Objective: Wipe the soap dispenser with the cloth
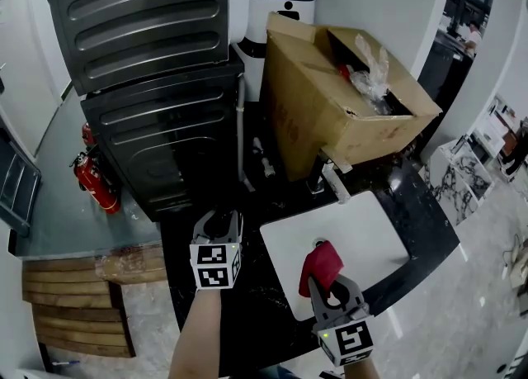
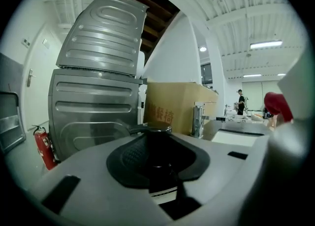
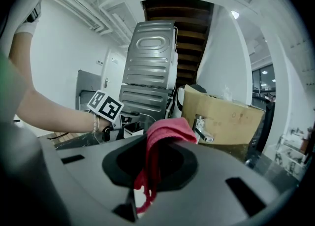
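Nearest, the right gripper (image 1: pixel 324 280) is clamped on a red cloth (image 1: pixel 320 260), which droops from its jaws by the sink (image 1: pixel 363 229). To its left, on the counter (image 1: pixel 247 286), the left gripper (image 1: pixel 218 220) is drawn narrow around the dispenser (image 2: pixel 156 144) and seems to grip it. The dispenser is black and pump-topped. A slack hold could let it tip under wiping.

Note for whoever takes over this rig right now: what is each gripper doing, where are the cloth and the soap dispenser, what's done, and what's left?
Left gripper: closed on the black soap dispenser, at the dark counter left of the white sink.
Right gripper: shut on the red cloth, held over the sink, apart from the dispenser.
Done: dispenser and cloth are both gripped.
Left: bring the cloth across to the dispenser and wipe it. The cloth is not touching it yet.
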Motion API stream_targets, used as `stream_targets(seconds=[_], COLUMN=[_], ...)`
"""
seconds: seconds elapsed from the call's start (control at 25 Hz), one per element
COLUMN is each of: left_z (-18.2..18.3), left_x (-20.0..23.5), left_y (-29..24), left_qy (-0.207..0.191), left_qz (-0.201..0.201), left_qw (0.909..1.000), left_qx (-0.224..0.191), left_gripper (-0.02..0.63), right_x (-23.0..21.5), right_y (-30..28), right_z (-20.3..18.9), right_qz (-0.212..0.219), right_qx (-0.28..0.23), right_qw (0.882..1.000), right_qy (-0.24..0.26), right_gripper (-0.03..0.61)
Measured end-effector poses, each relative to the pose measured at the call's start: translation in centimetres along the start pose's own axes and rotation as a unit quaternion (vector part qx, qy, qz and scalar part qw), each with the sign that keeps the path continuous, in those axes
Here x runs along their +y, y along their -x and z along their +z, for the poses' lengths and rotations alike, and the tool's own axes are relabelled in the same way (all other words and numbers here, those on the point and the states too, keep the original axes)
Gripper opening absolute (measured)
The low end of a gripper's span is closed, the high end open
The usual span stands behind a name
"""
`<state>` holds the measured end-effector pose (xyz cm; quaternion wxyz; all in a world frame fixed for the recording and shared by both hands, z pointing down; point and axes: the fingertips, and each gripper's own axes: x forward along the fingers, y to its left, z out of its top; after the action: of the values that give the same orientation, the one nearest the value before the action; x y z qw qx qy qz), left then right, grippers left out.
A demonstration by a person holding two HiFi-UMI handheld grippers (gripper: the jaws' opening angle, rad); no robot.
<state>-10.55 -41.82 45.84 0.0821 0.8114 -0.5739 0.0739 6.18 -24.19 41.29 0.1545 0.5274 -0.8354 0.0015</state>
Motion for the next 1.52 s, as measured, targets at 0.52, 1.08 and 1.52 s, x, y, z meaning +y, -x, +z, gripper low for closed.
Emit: stream_targets(seconds=[0.52,1.08,1.52], left_z=[-2.1,-4.6,-5.0], left_x=[-4.2,-5.5,-4.8], left_y=[9.0,16.8,17.0], left_qy=[0.212,0.285,0.3], left_qz=[-0.044,-0.016,-0.012], left_qw=[0.976,0.9571,0.9529], left_qx=[-0.024,-0.051,-0.044], left_gripper=[0.103,0.103,0.103], right_x=[1.5,2.0,11.8], right_y=[2.7,3.1,-1.3], right_z=[0.9,0.4,-2.5], right_qz=[0.021,0.052,0.241], right_qx=[-0.029,-0.036,0.046], right_qw=[0.999,0.997,0.969], right_qy=[-0.016,-0.049,0.027], right_gripper=[0.049,0.049,0.048])
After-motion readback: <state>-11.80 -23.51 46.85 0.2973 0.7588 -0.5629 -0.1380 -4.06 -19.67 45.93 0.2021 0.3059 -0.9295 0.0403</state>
